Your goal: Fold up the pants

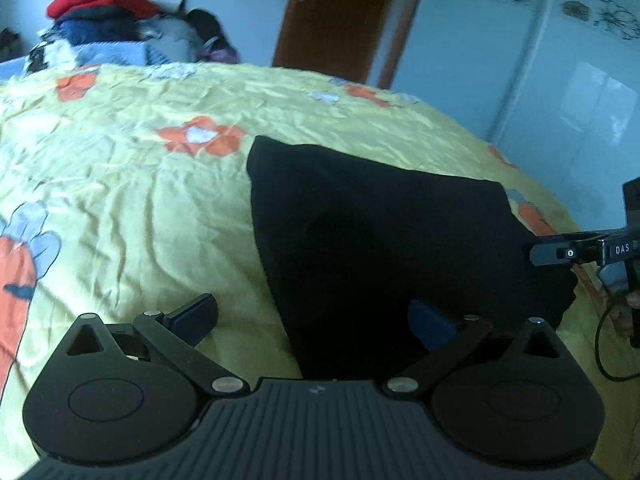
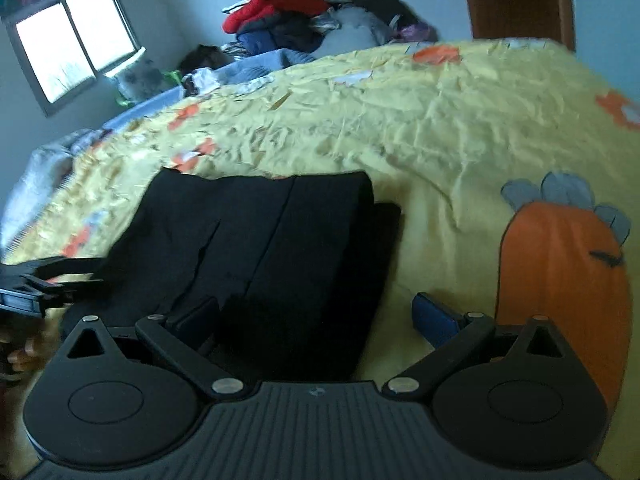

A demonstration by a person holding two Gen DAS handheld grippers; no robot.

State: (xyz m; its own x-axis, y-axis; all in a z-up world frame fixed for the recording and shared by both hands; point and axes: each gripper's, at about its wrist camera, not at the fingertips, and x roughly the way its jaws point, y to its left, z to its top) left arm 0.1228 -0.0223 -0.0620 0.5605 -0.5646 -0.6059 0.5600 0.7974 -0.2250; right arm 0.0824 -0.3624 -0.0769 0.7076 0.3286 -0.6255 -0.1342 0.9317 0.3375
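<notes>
In the left wrist view, the left claw [image 1: 312,318] stands apart at the bottom of the frame, gripping nothing: one finger over the yellow bed [image 1: 120,184], the other over the black pants [image 1: 380,248]. The pants lie folded in the centre and right of the frame, their near edge running under the claw. At the right edge the right claw [image 1: 538,254] touches the pants' border; its body reads "DAS".

In the right wrist view, the pants [image 2: 272,248] lie lower centre-left. The right claw [image 2: 316,318] is apart, straddling their right edge. Bare bedspread fills the right, and a clothes pile [image 2: 304,20] sits at the top.
</notes>
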